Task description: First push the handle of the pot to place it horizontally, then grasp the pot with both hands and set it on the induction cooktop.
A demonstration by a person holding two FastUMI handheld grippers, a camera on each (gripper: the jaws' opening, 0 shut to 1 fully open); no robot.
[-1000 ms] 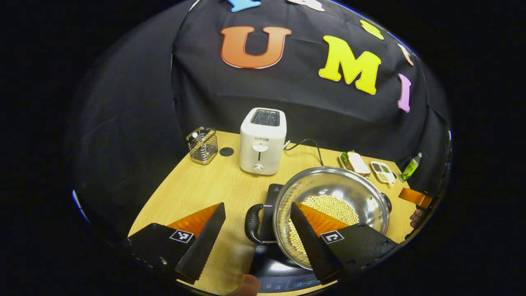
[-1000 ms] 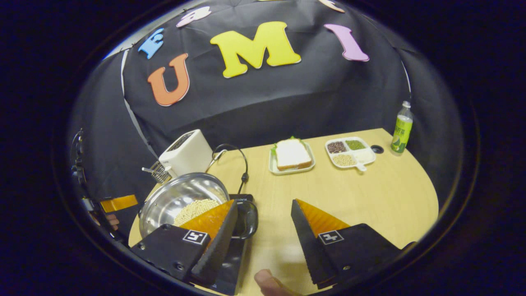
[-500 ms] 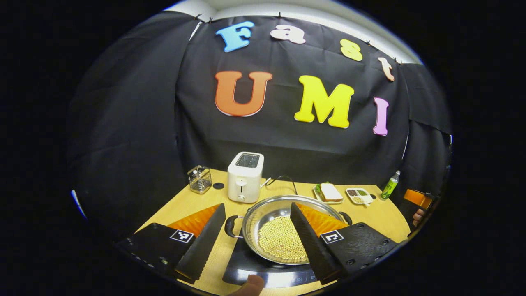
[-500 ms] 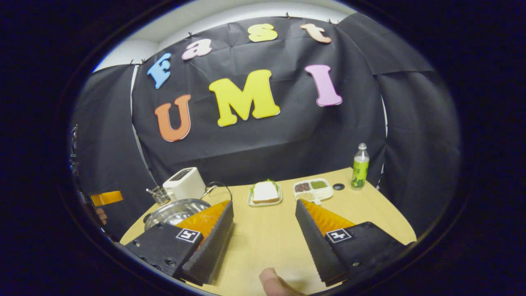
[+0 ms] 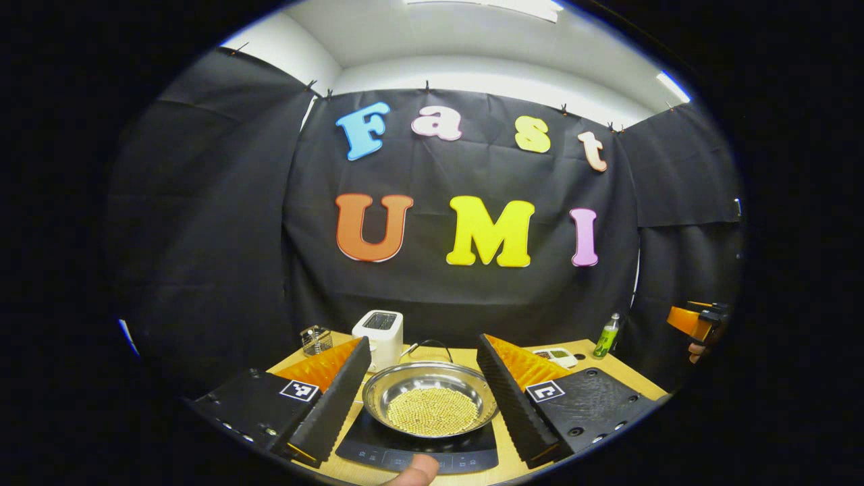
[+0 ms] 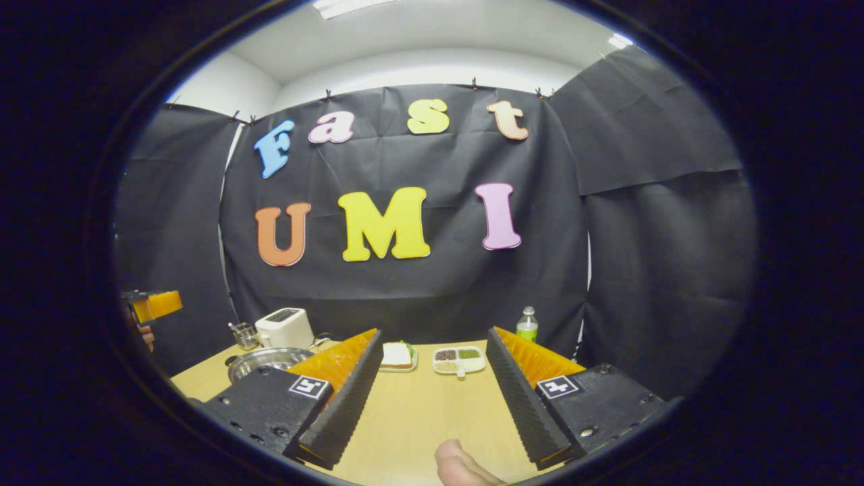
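Pot (image 5: 429, 401): on induction cooktop (image 5: 418, 452), framed between left tongs (image 5: 424, 398), untouched.
Left tongs: spread, empty.
Right tongs (image 6: 432, 395): spread, empty; pot to their left.

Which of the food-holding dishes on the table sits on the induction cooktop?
The steel pot of pale beans, on the black induction cooktop. The sandwich plate and the divided tray rest directly on the table.
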